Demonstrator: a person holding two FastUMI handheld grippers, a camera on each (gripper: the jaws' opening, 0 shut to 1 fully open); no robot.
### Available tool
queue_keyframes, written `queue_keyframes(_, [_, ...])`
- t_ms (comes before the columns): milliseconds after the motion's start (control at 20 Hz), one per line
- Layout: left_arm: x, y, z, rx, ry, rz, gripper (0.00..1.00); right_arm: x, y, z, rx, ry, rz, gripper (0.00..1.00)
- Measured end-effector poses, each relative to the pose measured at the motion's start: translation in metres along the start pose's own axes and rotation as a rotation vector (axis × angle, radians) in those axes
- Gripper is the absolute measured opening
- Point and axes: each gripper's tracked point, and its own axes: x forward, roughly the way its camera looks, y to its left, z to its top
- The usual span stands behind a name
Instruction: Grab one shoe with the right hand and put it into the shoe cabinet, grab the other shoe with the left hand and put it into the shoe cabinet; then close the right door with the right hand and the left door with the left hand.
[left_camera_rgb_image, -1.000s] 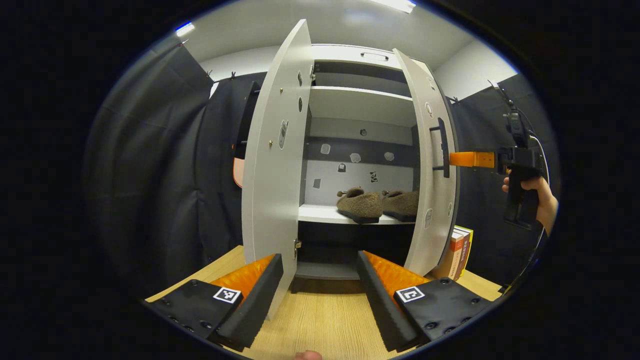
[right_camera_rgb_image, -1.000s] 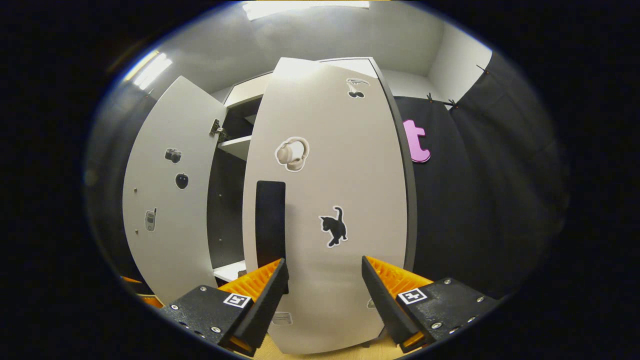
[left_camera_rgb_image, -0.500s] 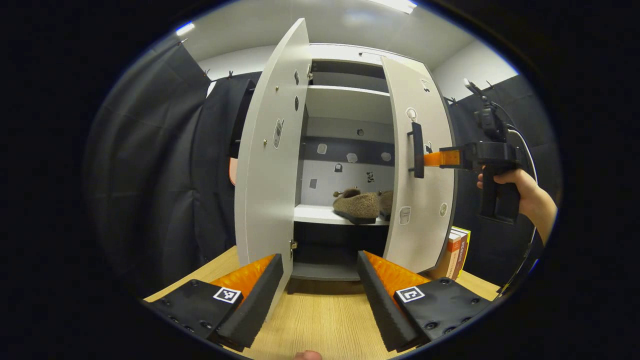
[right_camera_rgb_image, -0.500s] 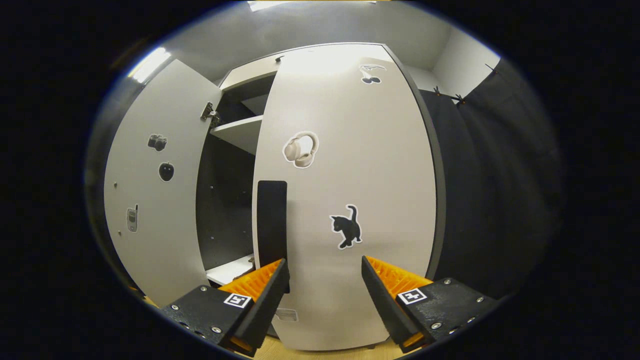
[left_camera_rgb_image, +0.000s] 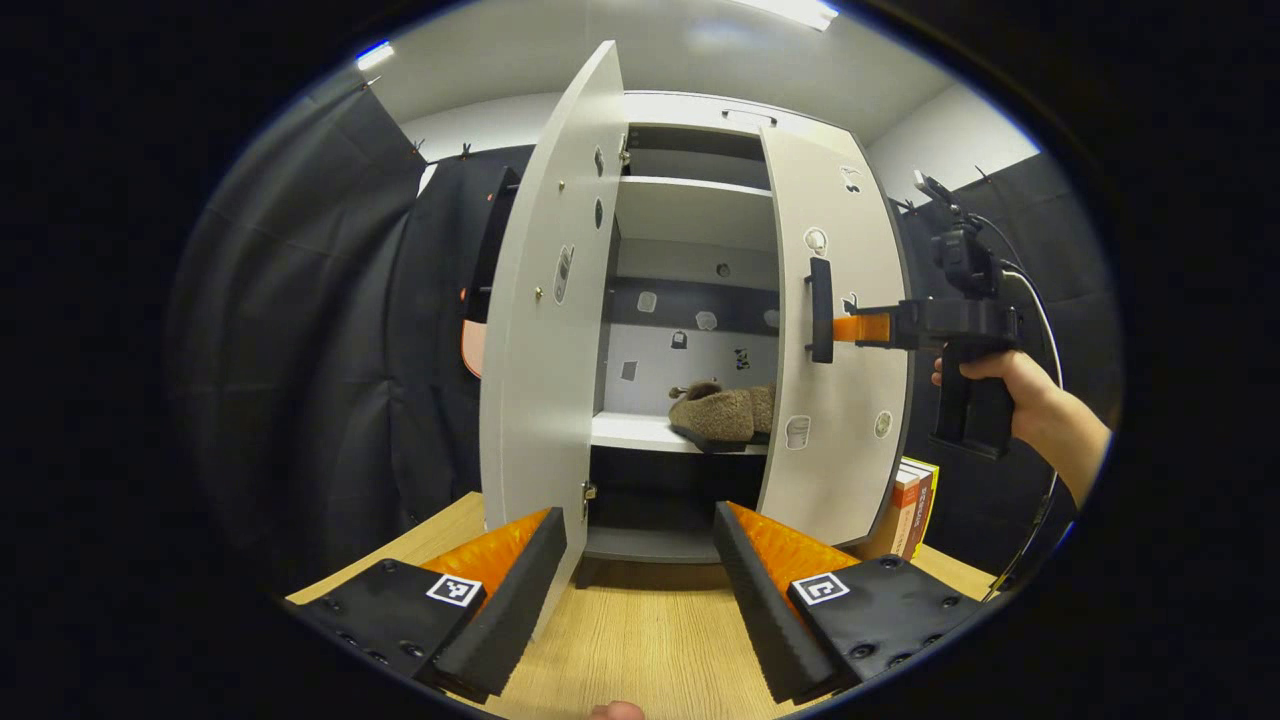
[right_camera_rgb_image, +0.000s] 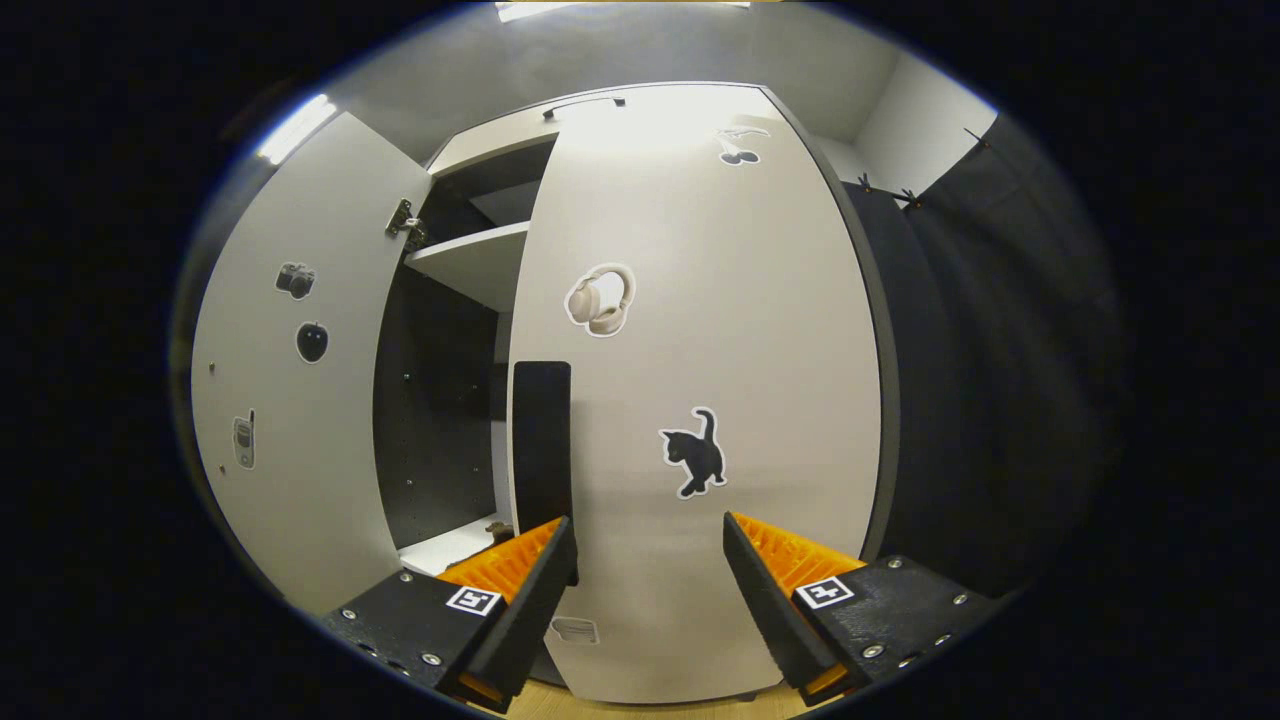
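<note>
Against the half-closed right door (right_camera_rgb_image: 700, 400), the open right tool (right_camera_rgb_image: 650, 560).

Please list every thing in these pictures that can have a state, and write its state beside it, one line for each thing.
right door: nearly closed, the right gripper's fingers against its front
left door: wide open
shoes: both on a shelf inside the shoe cabinet
right gripper: open, beside the door handle
left gripper: open, holding nothing, over the wooden table
books: upright beside the cabinet
</note>
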Motion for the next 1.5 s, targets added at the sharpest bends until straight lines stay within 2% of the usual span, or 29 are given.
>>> queue_keyframes(150, [-0.005,0.014,0.010,-0.010,-0.010,0.034,0.96,-0.012,0.000,0.001,0.001,-0.004,0.002,0.92])
queue_keyframes(250, [-0.009,0.031,0.020,-0.008,-0.025,0.068,0.94,-0.030,-0.002,0.004,0.017,-0.014,0.006,0.92])
queue_keyframes(500, [-0.012,0.077,0.039,0.001,-0.053,0.165,0.97,-0.079,-0.011,-0.001,0.027,-0.037,-0.004,0.92])
queue_keyframes(750, [-0.009,0.114,0.048,0.006,-0.054,0.240,0.97,-0.130,-0.026,-0.014,0.035,-0.046,-0.056,0.92])
queue_keyframes(800, [-0.007,0.119,0.050,0.005,-0.054,0.249,0.94,-0.140,-0.028,-0.018,0.036,-0.045,-0.063,0.92])
queue_keyframes(950, [0.000,0.142,0.062,0.012,-0.067,0.289,0.97,-0.174,-0.029,-0.039,0.028,-0.049,-0.055,0.92])
queue_keyframes(1150, [0.023,0.161,0.094,0.047,-0.088,0.296,0.94,-0.206,-0.041,-0.075,0.005,0.011,-0.076,0.92])
queue_keyframes(1300, [0.046,0.170,0.125,0.069,-0.112,0.282,0.96,-0.216,-0.049,-0.085,0.026,0.028,-0.108,0.92])
queue_keyframes(1400, [0.059,0.173,0.142,0.085,-0.128,0.273,0.94,-0.220,-0.055,-0.090,0.029,0.043,-0.121,0.92])
queue_keyframes(1450, [0.064,0.173,0.147,0.096,-0.132,0.268,0.99,-0.221,-0.057,-0.091,0.027,0.046,-0.127,0.92])
queue_keyframes(1500, [0.067,0.174,0.150,0.108,-0.136,0.270,0.98,-0.222,-0.060,-0.091,0.024,0.046,-0.131,0.92])
